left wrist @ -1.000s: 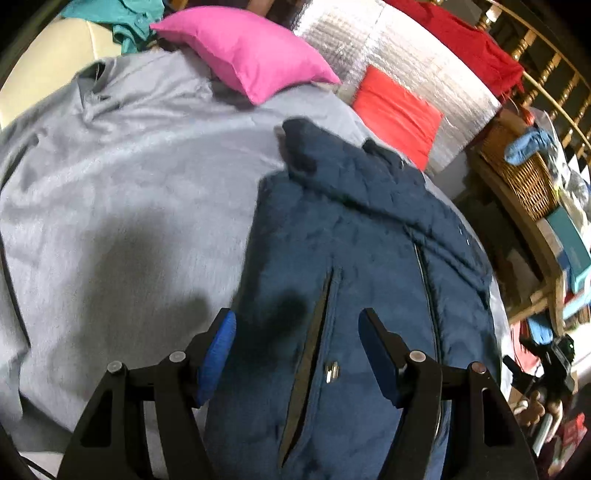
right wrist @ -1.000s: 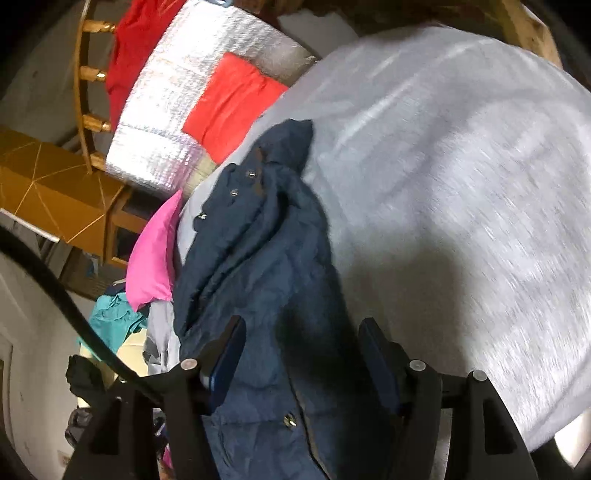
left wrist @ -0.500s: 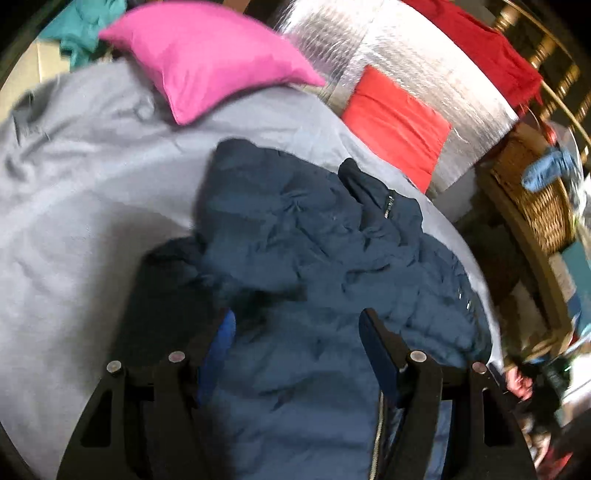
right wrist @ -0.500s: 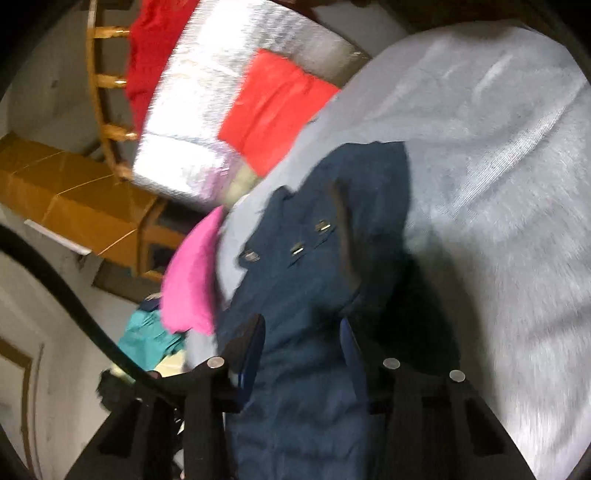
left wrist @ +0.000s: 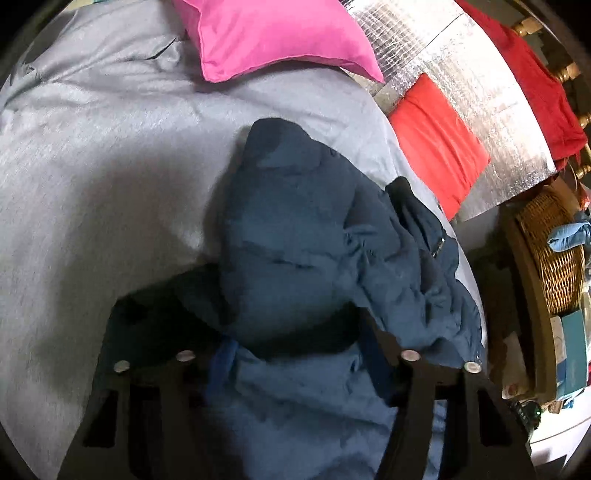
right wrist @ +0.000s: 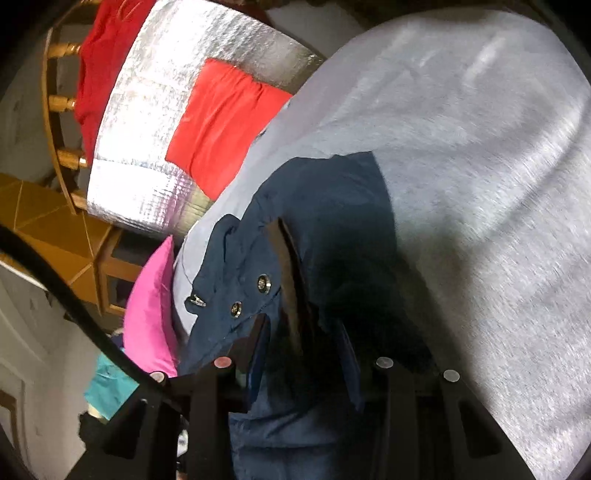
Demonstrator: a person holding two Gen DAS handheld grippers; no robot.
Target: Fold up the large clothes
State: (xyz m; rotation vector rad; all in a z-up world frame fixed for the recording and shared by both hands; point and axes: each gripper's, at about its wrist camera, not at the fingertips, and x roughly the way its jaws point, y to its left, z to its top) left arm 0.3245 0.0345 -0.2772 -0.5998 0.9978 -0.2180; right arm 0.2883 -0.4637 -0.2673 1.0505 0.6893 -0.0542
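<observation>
A navy padded jacket [left wrist: 317, 251] lies bunched on a grey bed sheet [left wrist: 92, 177]. In the left wrist view my left gripper [left wrist: 299, 354] is low over the jacket with its jaws wide apart; jacket fabric drapes over the blue fingertips [left wrist: 221, 360]. In the right wrist view the jacket [right wrist: 332, 236] shows snap buttons, and a fold of it runs between the jaws of my right gripper [right wrist: 303, 354], which are narrowed onto it. The grey sheet [right wrist: 480, 166] fills the right side.
A pink pillow [left wrist: 280, 33] lies at the head of the bed, with a red cushion [left wrist: 439, 140] on a silver foil mat [left wrist: 491, 110]. A wicker basket [left wrist: 554, 251] and shelves stand to the right. Wooden furniture [right wrist: 48, 221] shows in the right wrist view.
The jacket went from lying flat to bunched and lifted. My right gripper narrowed on its edge. My left gripper pushed forward until the fabric covered its tips.
</observation>
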